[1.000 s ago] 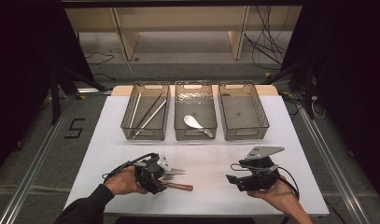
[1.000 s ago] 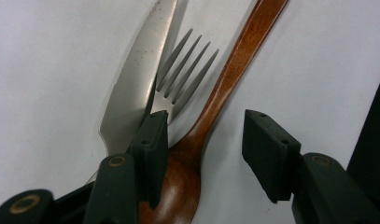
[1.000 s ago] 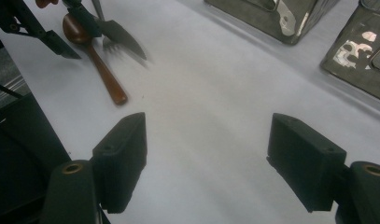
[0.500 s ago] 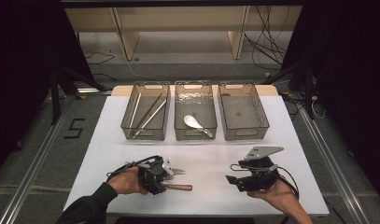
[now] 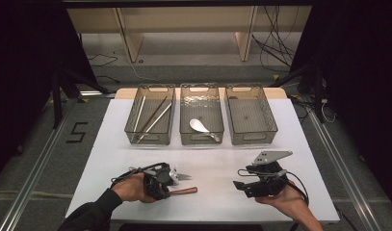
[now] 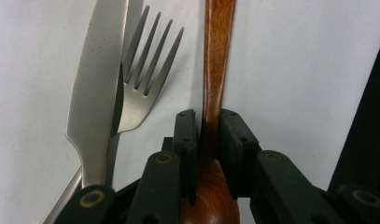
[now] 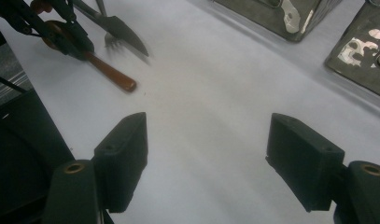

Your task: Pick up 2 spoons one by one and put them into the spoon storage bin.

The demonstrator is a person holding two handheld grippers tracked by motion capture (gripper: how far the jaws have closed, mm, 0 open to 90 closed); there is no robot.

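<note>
A brown wooden spoon lies on the white table near its front left, handle pointing right. My left gripper has just been closing and its pads now press both sides of the handle where it widens. A steel knife and a fork lie side by side just beyond the spoon. In the high view the left gripper rests low on the table. My right gripper stands open over bare table at the front right, with nothing between its pads.
Three clear bins stand in a row at the back. The left bin holds chopsticks, the middle bin a white spoon, and the right bin looks bare inside. The table's front edge is close to both hands.
The left gripper's jaws have drawn together around the wooden spoon's handle. Neither hand has shifted, and the knife and fork lie as before.
</note>
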